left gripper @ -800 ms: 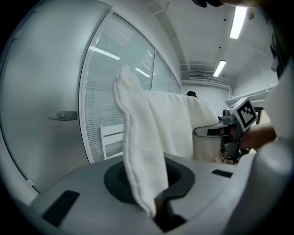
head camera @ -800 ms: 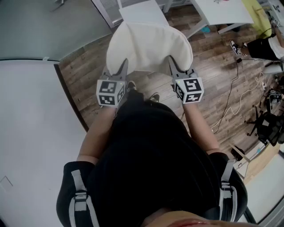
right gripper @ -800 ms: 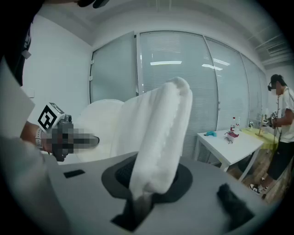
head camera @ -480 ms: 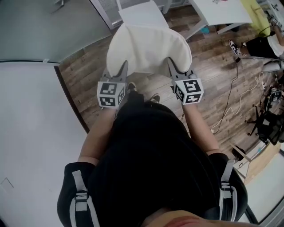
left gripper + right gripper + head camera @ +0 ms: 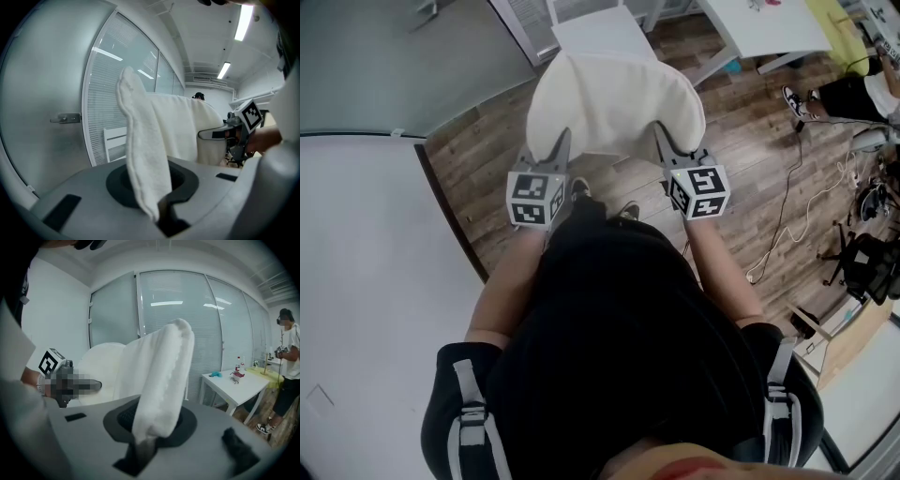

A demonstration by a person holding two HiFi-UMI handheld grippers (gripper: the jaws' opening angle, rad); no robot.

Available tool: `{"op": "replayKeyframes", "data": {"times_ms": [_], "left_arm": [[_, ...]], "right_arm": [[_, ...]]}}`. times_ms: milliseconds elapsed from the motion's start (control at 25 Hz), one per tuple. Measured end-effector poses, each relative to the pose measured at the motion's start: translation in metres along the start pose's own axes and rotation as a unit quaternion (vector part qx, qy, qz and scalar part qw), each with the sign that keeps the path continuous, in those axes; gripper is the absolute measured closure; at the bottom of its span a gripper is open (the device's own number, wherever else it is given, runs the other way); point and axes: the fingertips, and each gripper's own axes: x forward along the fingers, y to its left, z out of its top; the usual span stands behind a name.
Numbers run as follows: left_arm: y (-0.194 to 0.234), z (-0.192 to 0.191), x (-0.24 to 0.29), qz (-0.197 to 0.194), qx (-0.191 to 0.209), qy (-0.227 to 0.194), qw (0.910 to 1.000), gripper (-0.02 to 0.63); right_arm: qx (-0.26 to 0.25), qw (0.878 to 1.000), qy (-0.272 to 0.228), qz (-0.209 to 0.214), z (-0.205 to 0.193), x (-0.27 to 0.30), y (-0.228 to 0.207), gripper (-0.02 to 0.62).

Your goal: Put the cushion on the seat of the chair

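I am carrying the cushion (image 5: 614,98) to the chair (image 5: 598,34). My left hand-held gripper (image 5: 562,142) is pinching the near left edge of the cushion. My right hand-held gripper (image 5: 663,141) is pinching the near right edge. Both pairs of jaws are squeezed tight on the soft white cloth, and a fold of it pokes up between them. The cushion hangs in the air just in front of both hand-held grippers, stretched from one to the other, and it touches nothing else. The chair is farther ahead of my hand-held grippers, and part of its white seat peeks out past the far edge of the cushion. A white desk (image 5: 769,23) stands ahead and off to the right of my right hand-held gripper. So I think this is the carrying step, and the cushion is not on the seat yet. Next I think I need to move both hand-held grippers forward together until the cushion is right over the seat, then bring them down so it lies flat. I should keep them level so it does not tip. Only when it rests on the seat should the jaws let go.
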Motion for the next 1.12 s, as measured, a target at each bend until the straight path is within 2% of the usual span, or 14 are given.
{"op": "replayKeyframes", "data": {"times_ms": [840,1120], "left_arm": [[0.082,0.010,0.035,-0.038,0.002,0.006,0.9992,0.552],[0.091,0.020,0.051,-0.053,0.013,0.006,0.9985,0.552]], "right_arm": [[0.004,0.999,0.015,-0.036,0.022,0.076,0.017,0.532],[0.008,0.999,0.014,-0.047,0.028,0.087,0.008,0.532]]}}
